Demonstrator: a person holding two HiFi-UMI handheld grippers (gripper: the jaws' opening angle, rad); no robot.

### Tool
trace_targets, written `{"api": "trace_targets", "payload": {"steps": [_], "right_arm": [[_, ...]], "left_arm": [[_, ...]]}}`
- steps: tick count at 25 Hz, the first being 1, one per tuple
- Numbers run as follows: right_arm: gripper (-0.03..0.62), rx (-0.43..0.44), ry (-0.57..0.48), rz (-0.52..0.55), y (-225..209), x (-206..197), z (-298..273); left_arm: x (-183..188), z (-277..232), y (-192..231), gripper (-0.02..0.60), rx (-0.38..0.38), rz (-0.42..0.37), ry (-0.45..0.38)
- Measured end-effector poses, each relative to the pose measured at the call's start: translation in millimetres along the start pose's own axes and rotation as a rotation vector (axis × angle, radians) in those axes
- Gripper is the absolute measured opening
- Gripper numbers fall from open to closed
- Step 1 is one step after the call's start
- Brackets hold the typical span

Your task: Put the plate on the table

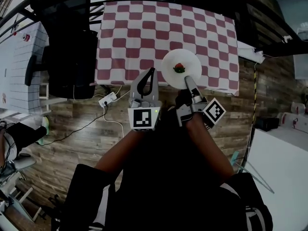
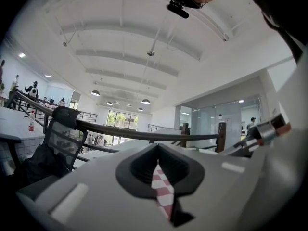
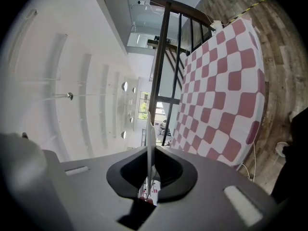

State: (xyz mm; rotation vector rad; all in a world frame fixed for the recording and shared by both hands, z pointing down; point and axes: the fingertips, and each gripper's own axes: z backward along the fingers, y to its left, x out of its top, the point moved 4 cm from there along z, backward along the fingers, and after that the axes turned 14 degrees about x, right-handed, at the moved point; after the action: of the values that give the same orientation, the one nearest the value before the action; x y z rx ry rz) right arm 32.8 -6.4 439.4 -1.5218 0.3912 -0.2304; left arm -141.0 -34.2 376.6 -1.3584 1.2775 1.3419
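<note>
Now, right gripper [image 1: 188, 82] clamps the white plate [image 1: 171, 65] by its rim over the checkered table [image 1: 139, 30]; left gripper [image 1: 150, 75] jaws together, empty.

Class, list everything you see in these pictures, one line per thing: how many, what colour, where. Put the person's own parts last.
table: one, red-and-white checked cloth, ahead of the person
plate: one, white, held at the table's near edge
small item: one, red and green, at the plate's middle
chair: one, black, left of the table
power strip: one, white, on the floor
floor: brown wood, below
left gripper: one, grey, jaws together, empty
right gripper: one, grey, shut on the plate's rim
</note>
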Motion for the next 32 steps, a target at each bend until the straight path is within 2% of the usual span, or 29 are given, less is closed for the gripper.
{"api": "trace_targets", "payload": {"steps": [7,14,19,25,32], "right_arm": [[0.017,0.015,0.028,-0.003,2,-11,-10],[0.017,0.021,0.044,-0.023,-5,-10,-18],[0.016,0.004,0.057,-0.034,-12,-4,-25],[0.015,0.001,0.052,-0.033,-33,11,-41],[0.015,-0.009,0.050,-0.027,-54,38,-72]], "left_arm": [[-4,10,6,0.009,0.017,0.008,0.005],[2,6,12,0.009,0.055,-0.009,-0.032],[-6,0,12,0.009,0.074,0.008,-0.025],[-14,-25,-3,0.009,0.056,-0.008,-0.006],[-15,-66,-21,0.009,0.007,-0.078,0.018]]}}
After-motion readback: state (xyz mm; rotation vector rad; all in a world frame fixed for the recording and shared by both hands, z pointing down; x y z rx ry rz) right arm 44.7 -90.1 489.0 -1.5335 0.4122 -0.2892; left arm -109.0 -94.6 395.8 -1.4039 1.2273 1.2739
